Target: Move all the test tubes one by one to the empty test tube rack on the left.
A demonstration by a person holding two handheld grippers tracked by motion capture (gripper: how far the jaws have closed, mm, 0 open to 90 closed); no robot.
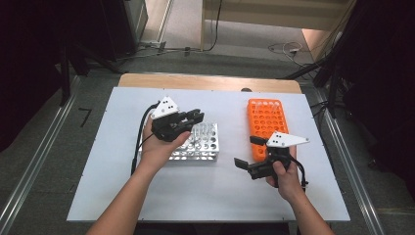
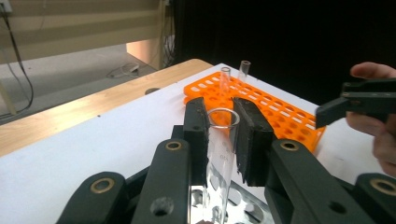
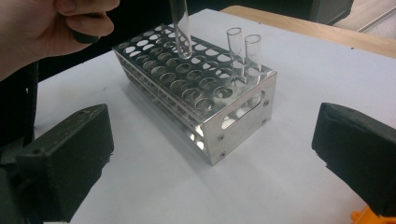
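Note:
My left gripper (image 1: 195,117) (image 2: 219,114) is shut on a clear glass test tube (image 2: 220,149), held upright just above the metal tube rack (image 1: 208,147) (image 3: 233,126). In the right gripper view the tube's rounded bottom (image 3: 182,44) hangs over a hole near the rack's far side. Two more clear tubes (image 3: 235,51) (image 3: 252,56) stand in the rack's near corner. The orange rack (image 1: 266,120) (image 2: 280,116) holds two tubes (image 2: 225,79) (image 2: 243,70) at its far end. My right gripper (image 1: 248,152) (image 3: 212,154) is wide open and holds nothing, between the two racks.
Both racks rest on a white board (image 1: 195,196) over a wooden table (image 1: 205,82). The board's front and left parts are bare. Cables trail from both grippers. Dark stands and floor cables lie beyond the table.

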